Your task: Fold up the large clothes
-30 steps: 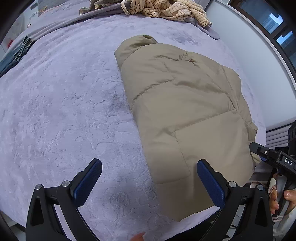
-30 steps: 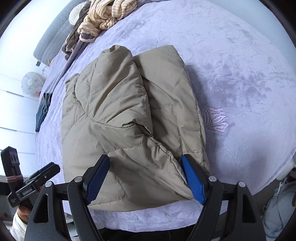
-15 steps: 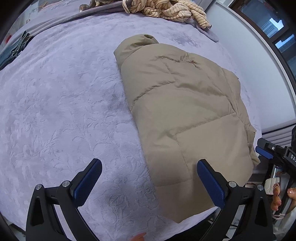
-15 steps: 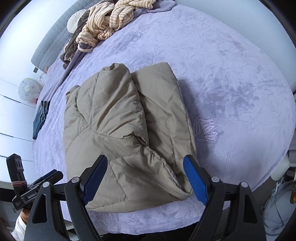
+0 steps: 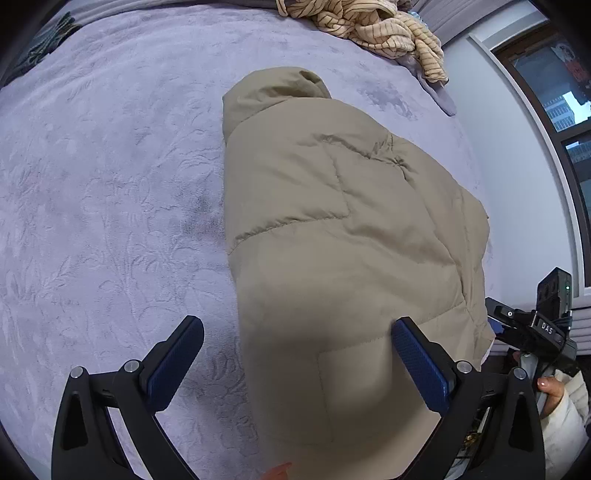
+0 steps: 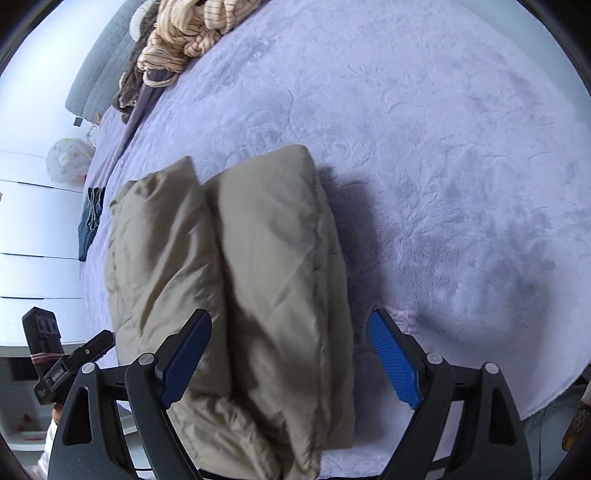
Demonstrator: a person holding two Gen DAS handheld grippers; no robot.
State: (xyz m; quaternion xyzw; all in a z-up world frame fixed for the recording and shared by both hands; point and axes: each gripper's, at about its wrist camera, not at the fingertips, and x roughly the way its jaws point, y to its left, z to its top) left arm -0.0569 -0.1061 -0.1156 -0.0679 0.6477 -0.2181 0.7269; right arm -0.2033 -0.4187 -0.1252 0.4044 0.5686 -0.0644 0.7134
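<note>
Both grippers have closed in on the folded tan puffer jacket (image 5: 343, 258) lying near the bed's (image 5: 110, 184) edge; left gripper (image 5: 295, 365) and right gripper (image 6: 290, 360) jaws gape wide, the right's just widened further, gripping nothing.

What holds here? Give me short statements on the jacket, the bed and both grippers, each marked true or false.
1. The jacket lies on the bed. True.
2. The left gripper is shut on the jacket. False: its jaws stand wide open, clamping nothing.
3. The right gripper is open. True; its jaws have just been opening, with jacket fabric between them but ungripped.
4. The striped garment lies on top of the jacket. False: it sits apart, at the bed's far end.
5. The jacket is blue. False: it is beige.
</note>
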